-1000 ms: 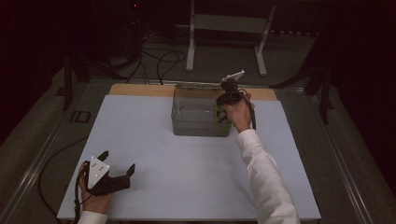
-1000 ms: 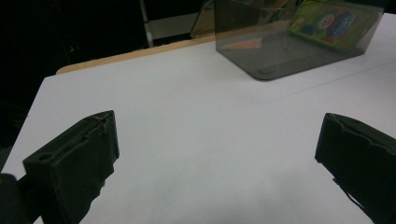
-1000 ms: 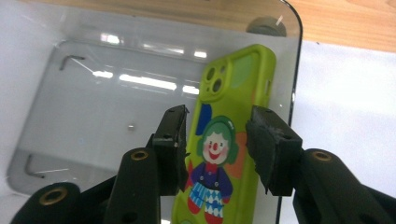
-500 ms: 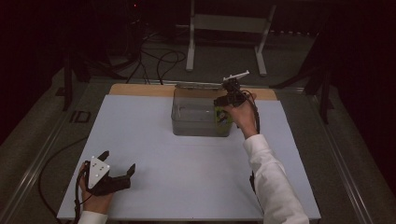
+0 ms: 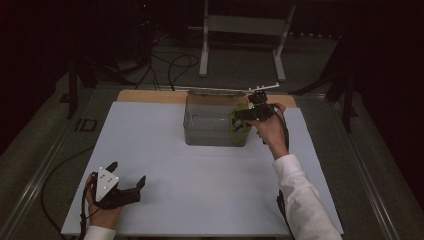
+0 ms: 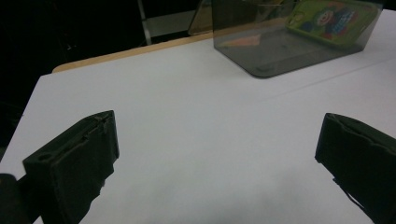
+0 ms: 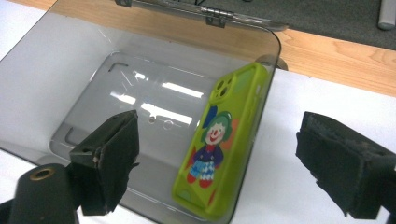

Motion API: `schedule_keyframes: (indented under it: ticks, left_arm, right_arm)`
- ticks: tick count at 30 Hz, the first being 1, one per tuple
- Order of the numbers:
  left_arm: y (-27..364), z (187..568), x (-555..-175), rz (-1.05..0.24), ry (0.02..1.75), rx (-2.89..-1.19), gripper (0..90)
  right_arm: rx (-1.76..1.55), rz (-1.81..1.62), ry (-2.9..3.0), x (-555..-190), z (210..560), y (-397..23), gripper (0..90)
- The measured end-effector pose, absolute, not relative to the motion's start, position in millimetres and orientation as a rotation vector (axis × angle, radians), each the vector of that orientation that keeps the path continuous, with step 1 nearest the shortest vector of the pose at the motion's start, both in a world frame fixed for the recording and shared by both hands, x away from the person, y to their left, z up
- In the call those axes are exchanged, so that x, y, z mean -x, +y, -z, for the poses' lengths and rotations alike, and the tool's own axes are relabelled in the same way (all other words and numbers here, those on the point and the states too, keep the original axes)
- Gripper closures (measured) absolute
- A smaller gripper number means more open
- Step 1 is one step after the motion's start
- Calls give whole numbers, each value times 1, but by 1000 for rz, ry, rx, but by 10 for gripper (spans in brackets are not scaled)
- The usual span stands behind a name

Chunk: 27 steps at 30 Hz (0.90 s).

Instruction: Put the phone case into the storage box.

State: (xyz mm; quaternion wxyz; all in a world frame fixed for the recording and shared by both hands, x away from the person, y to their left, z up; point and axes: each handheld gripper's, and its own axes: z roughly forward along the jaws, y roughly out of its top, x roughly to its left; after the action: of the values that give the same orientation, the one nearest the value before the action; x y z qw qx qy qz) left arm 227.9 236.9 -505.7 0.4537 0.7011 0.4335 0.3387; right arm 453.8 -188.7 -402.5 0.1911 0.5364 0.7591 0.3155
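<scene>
A smoky clear plastic box (image 5: 192,122) stands open at the back middle of the white table. A green phone case (image 7: 219,140) with a clown picture leans inside it against the right wall (image 5: 239,120) (image 6: 334,18). My right gripper (image 5: 241,114) hovers over the box's right end, open, jaws apart on either side of the case (image 7: 219,158) with nothing held. My left gripper (image 5: 127,182) rests open near the front left of the table, held by a hand, its jaws wide over bare table (image 6: 215,158).
The box's lid (image 7: 201,11) hangs open at the back on hinges. A wooden strip (image 5: 145,96) edges the table's far side. Behind the table stand a metal frame (image 5: 240,30) and cables (image 5: 170,65) on the floor.
The right gripper has shifted slightly right and nearer, and its hand has lowered a little above the box's right end. The left gripper has stayed where it was.
</scene>
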Motion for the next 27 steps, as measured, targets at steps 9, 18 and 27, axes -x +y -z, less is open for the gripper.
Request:
schedule_keyframes:
  ticks: [9,18,27]
  left_arm:
    - [237,506,-228,-831,1071,-1735,0]
    - [237,507,-229,-828,1077,-1740,0]
    - [238,507,-230,-822,1082,-1739,0]
  right_arm:
    - [-1482,-963,2069,-432,409,-209,109]
    - [-1436,-1022,2008,-406,415,-222,106]
    - [-1375,-1074,1950,-377,423,-232,104]
